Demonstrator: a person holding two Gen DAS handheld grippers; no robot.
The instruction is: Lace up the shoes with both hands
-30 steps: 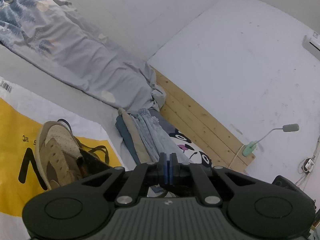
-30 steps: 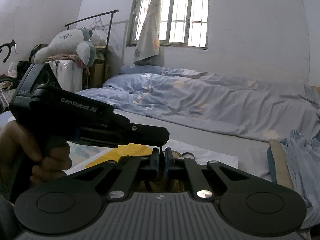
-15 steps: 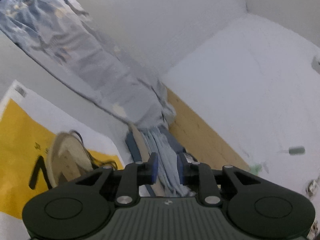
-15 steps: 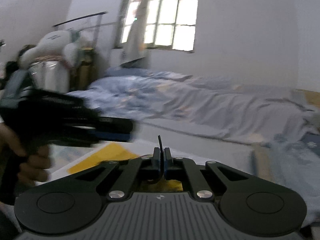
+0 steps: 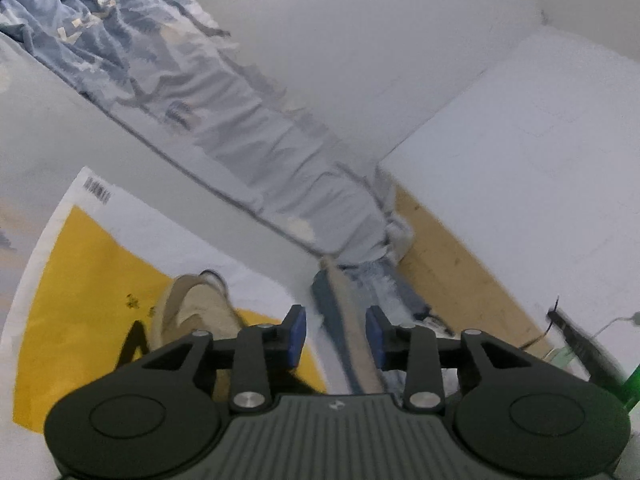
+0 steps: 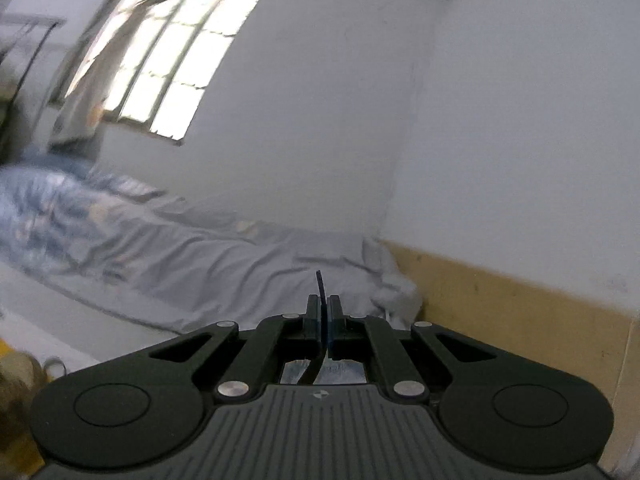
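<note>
The right tool point(image 6: 324, 320) is clenched on a dark lace point(image 6: 320, 284): the thin strip stands up from between its pads and also trails down behind them, out of sight. The left tool point(image 5: 335, 334) is released, its jaws opening, with nothing between the blue pads point(image 5: 297, 336); only folded clothes point(image 5: 352, 320) on the bed show through the gap. The tan shoe point(image 5: 192, 312) lies on a yellow-and-white bag point(image 5: 80, 280) spread over the bed, low and to the left of the left tool, partly hidden behind its body. In the right view only a blurred tan patch at the lower left edge hints at the shoe, so the right tool points well away from it, toward the wall and the bedding point(image 6: 200, 264). The main risk, as I judge it, is the lace itself: the right tool grips it close to the tip, and a hard or fast pull could draw the short end out of the pads, or drag the light shoe across the slick bag, since nothing pins it down now that the left tool is free. Pulling too far could also draw the lace through an eyelet and undo the threading; the eyelets cannot be seen here, so how much slack remains is unknown. Both views are blurred, which suggests quick motion and makes a snagged or slipped lace easy to miss. The left tool, reaching back for the shoe, could also nudge it over or catch the clothes beside it.
</note>
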